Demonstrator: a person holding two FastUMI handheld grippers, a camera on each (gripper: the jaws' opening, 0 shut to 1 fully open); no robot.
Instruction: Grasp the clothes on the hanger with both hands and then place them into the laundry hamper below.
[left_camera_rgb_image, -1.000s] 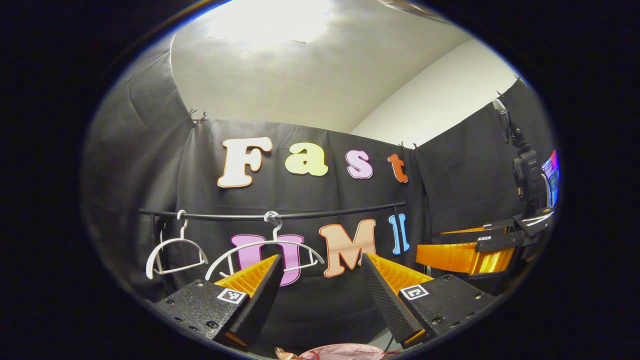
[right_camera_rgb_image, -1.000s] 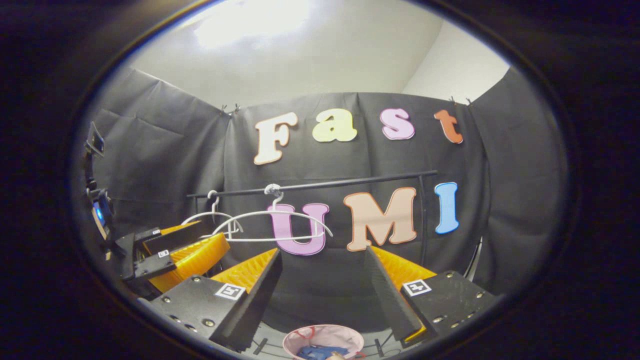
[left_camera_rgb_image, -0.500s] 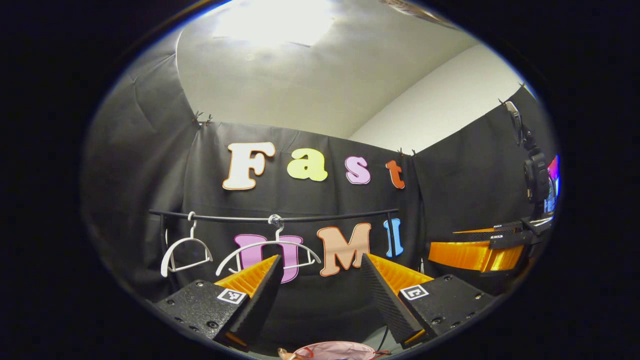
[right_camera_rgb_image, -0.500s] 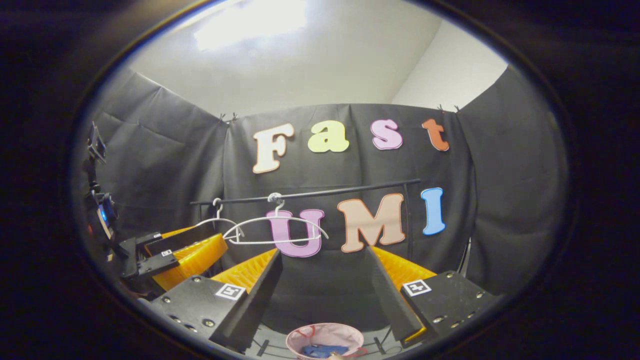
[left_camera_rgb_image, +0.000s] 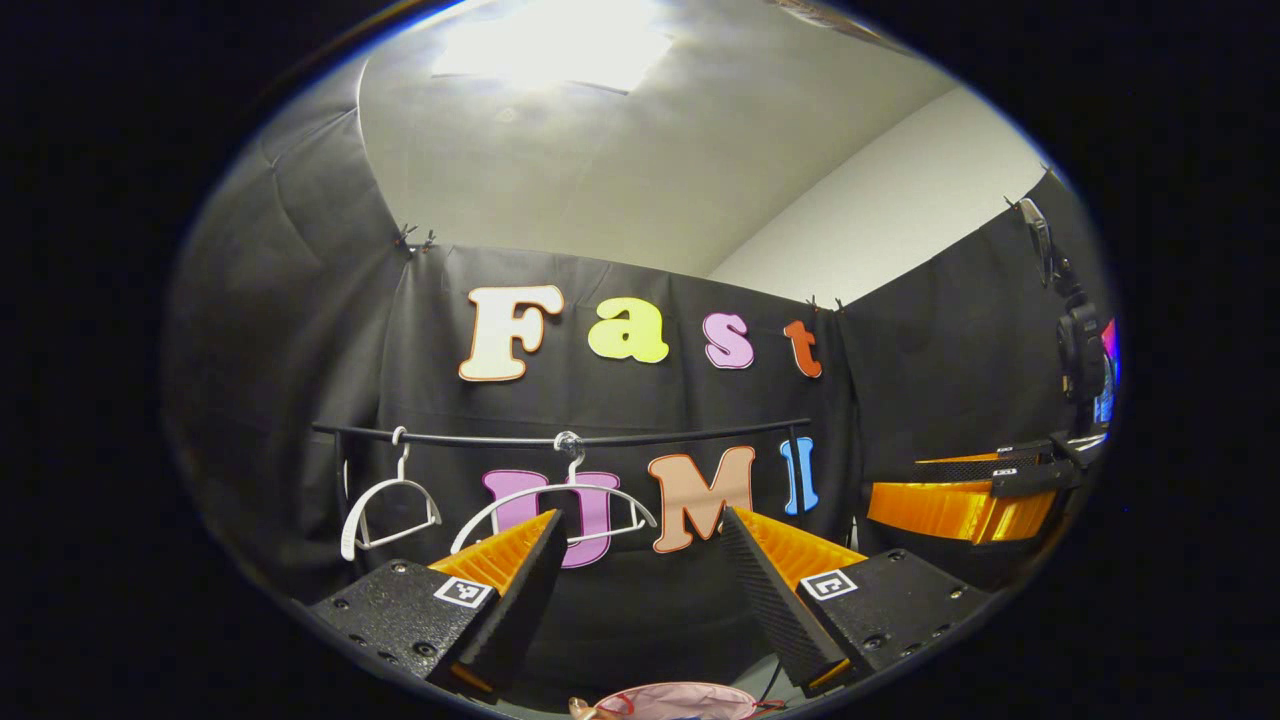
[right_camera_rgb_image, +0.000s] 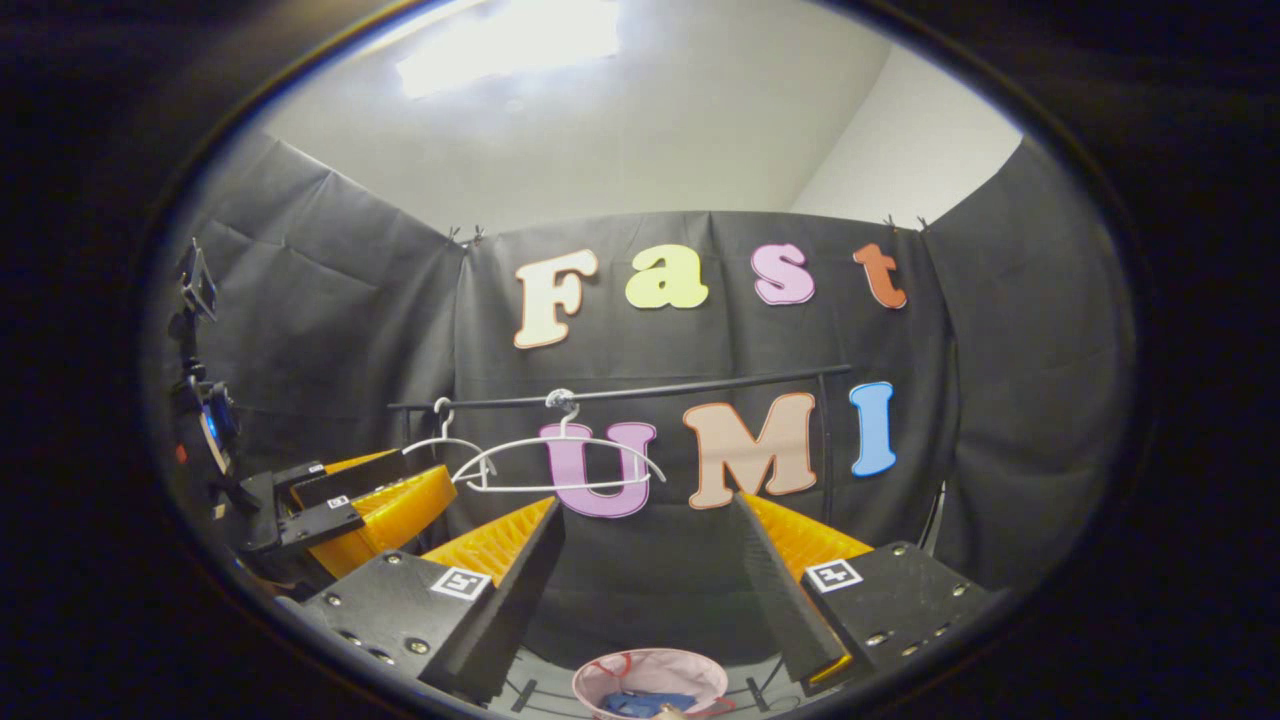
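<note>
Jaws of both the left gripper (left_camera_rgb_image: 632, 580) and right gripper (right_camera_rgb_image: 648, 570) stood spread and empty, the blue clothes (right_camera_rgb_image: 640, 703) apparently already in the pink laundry hamper (right_camera_rgb_image: 650, 670) below two bare white hangers (right_camera_rgb_image: 560, 465), so drawing back clear of the rail (right_camera_rgb_image: 640, 390) seemed wise.

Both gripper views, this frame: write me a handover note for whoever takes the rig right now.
Left gripper: open, holding nothing, raised facing the rail.
Right gripper: open, holding nothing, level beside it.
Two white hangers, the centre hanger and the side hanger, hang bare on the rail.
The pink laundry hamper sits below, with blue clothes inside.
Done: the clothes appear to be off the hangers and in the hamper.
Left: nothing obvious; confirm the hamper contents, then park the grippers.
</note>
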